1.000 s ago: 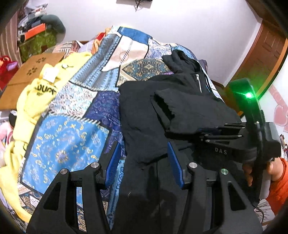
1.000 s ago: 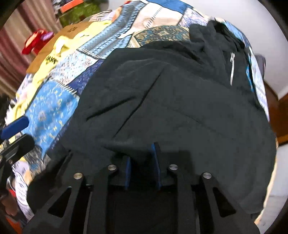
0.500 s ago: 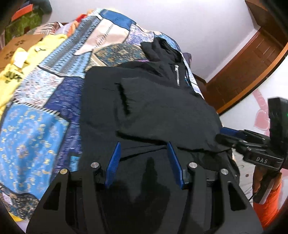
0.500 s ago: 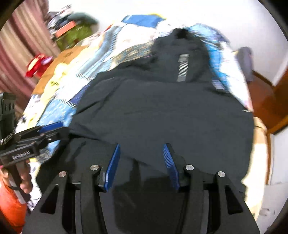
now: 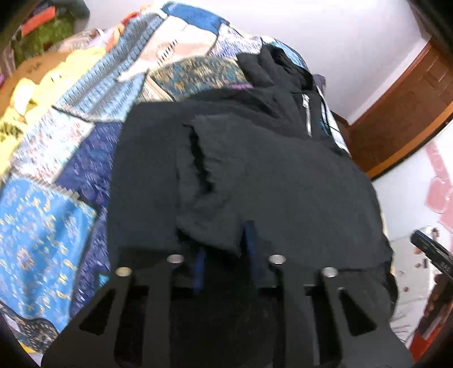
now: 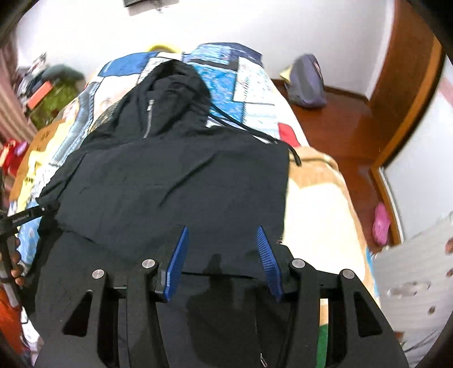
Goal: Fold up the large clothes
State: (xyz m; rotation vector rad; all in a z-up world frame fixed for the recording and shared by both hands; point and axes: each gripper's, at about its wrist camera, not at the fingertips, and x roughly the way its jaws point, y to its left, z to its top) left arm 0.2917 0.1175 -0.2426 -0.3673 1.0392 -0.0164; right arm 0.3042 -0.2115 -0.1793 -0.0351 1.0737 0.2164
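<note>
Now | your left gripper [image 5: 225,256] has just closed, pinching the black hoodie [image 5: 283,181] fold | right gripper [image 6: 223,260] gapes empty | risk: thin pinch slips, fold collapses.

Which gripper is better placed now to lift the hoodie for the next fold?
Probably the left gripper: its jaws have just closed on a fold of the black hoodie. The right gripper hangs open above the cloth, gripping nothing.

- White wall [image 6: 254,25] across the top of the frame.
- Brown wooden floor [image 6: 339,121] at right, a grey bag [image 6: 307,82] on it.
- Patchwork bedspread [image 5: 48,226] covers the bed, left.
- Wooden door [image 5: 410,107], upper right.
</note>
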